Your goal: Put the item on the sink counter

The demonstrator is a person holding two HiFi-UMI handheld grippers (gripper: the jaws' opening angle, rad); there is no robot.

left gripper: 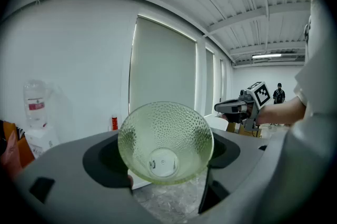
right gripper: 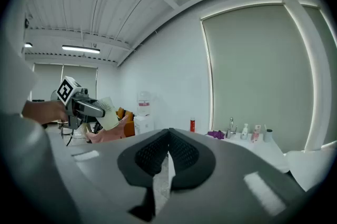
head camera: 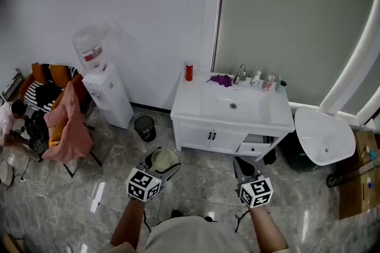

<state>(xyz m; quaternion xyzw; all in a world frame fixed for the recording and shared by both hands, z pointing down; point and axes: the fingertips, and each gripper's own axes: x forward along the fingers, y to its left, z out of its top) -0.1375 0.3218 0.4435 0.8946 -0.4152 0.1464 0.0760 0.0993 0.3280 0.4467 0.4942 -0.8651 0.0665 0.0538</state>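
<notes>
A pale green dimpled glass bowl sits between the jaws of my left gripper, gripped at both sides, its inside facing the camera. In the head view the bowl is held in front of the left gripper, above the floor and short of the white sink counter. The right gripper is shut with nothing in it; its pads meet. From the right gripper view the bowl shows at the left, the counter at the right.
On the counter stand a red can, a purple cloth, a faucet and small bottles. A water dispenser, a black bin, a chair draped with clothes and a person are at the left. A white round table is at the right.
</notes>
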